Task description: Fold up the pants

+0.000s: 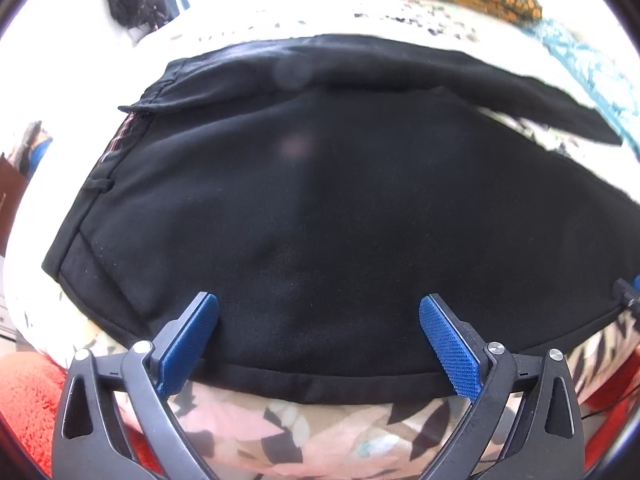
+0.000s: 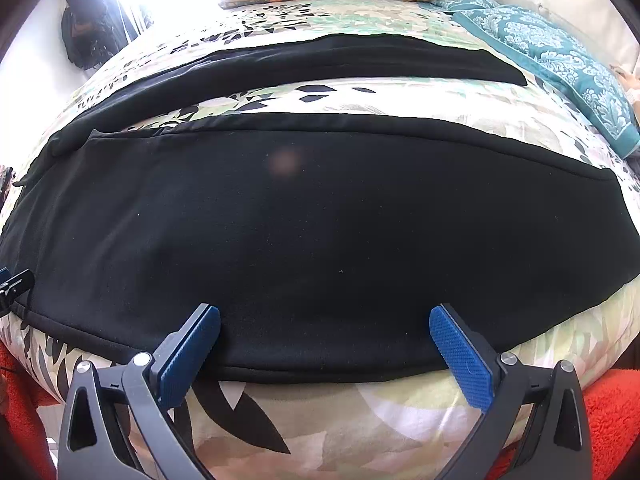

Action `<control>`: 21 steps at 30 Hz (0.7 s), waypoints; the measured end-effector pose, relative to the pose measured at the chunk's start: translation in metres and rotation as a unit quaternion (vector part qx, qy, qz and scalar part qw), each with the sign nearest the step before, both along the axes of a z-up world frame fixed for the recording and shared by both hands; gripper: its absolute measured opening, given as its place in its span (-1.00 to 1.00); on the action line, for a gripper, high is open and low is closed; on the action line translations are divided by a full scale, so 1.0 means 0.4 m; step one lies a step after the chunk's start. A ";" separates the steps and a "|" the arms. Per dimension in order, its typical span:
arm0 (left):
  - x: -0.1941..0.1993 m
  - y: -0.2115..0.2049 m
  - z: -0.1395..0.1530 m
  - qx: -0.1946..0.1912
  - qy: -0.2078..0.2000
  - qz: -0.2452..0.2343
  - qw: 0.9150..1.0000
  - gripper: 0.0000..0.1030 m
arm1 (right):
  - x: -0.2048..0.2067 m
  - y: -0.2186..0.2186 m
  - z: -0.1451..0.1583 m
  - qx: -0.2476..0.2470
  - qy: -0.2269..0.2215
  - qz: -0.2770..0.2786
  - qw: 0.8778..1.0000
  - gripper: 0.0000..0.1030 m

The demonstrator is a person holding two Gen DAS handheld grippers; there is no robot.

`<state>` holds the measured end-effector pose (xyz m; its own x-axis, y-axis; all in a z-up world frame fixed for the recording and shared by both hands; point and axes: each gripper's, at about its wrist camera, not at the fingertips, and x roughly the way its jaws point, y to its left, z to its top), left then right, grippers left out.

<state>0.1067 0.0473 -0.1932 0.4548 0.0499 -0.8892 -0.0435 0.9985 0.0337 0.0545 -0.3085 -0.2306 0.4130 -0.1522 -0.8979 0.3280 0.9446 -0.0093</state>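
the pants (image 2: 320, 232) lie flat on the bed (image 2: 328, 412), legs spread. both hand-held grippers, left (image 1: 318, 340) and right (image 2: 324, 350), hang with jaws apart over the pants' near edge. best to pinch that edge evenly at both spots, then carry it across to the far leg.

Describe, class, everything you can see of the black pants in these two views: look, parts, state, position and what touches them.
The black pants look like soft, matte fabric. They lie spread flat on a floral bedspread, legs apart with a strip of bedspread showing between them. The waistband, with a belt loop, lies at the left. The near leg's edge runs along the bed's front. The left gripper and right gripper are open above that edge, holding nothing.
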 end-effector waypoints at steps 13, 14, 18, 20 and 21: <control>0.014 0.015 -0.003 -0.015 0.008 -0.015 1.000 0.97 | -0.012 0.063 0.058 0.009 -0.049 0.066 0.997 1.00; 0.009 -0.002 -0.007 0.000 0.012 -0.027 1.000 0.97 | -0.010 0.069 0.053 0.009 -0.045 0.069 0.997 1.00; -0.008 -0.020 0.031 0.017 0.000 -0.051 0.999 0.97 | -0.009 0.070 0.052 0.011 -0.043 0.069 0.997 1.00; -0.007 0.032 0.081 0.006 -0.029 -0.021 0.999 0.97 | -0.028 0.050 0.079 0.031 -0.062 0.049 0.996 1.00; -0.004 0.074 0.102 -0.005 -0.038 0.001 0.999 0.97 | -0.040 0.040 0.094 0.055 -0.071 0.043 0.995 1.00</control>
